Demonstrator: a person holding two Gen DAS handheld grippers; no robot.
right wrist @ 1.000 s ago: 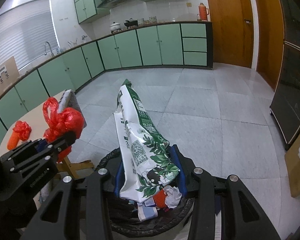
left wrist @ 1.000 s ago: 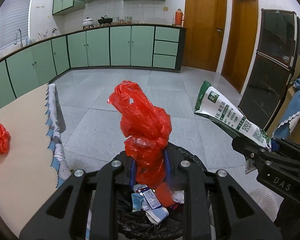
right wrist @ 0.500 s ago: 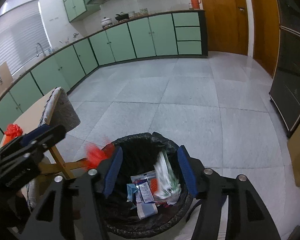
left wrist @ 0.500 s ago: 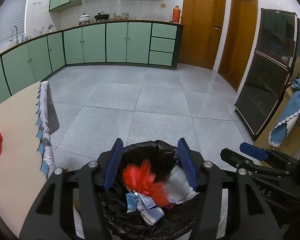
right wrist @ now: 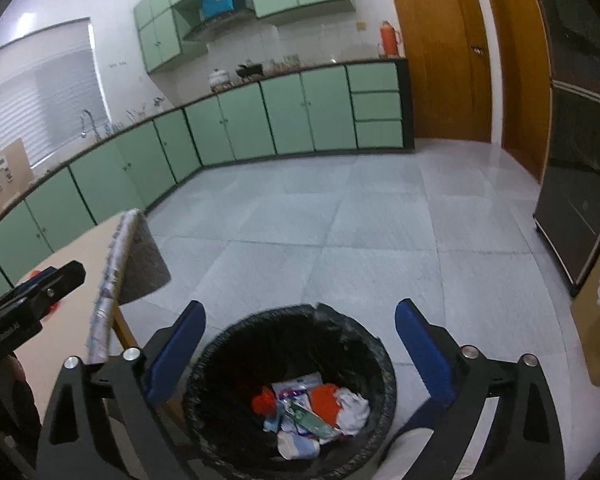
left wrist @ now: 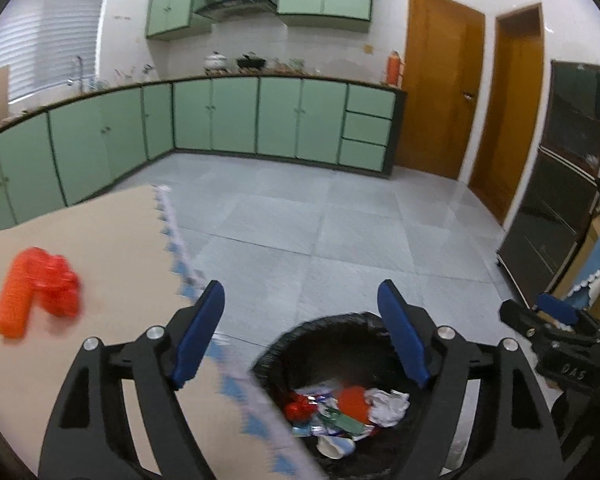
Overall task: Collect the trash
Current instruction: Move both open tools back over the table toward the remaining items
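Above the black-lined bin (right wrist: 288,384), the right gripper (right wrist: 300,352) and left gripper (left wrist: 300,336) are both opening, nothing between their jaws. The remaining red bag (left wrist: 36,292) lies up-left of the left gripper on the table (left wrist: 112,248), its long axis slanting, well apart from the right.
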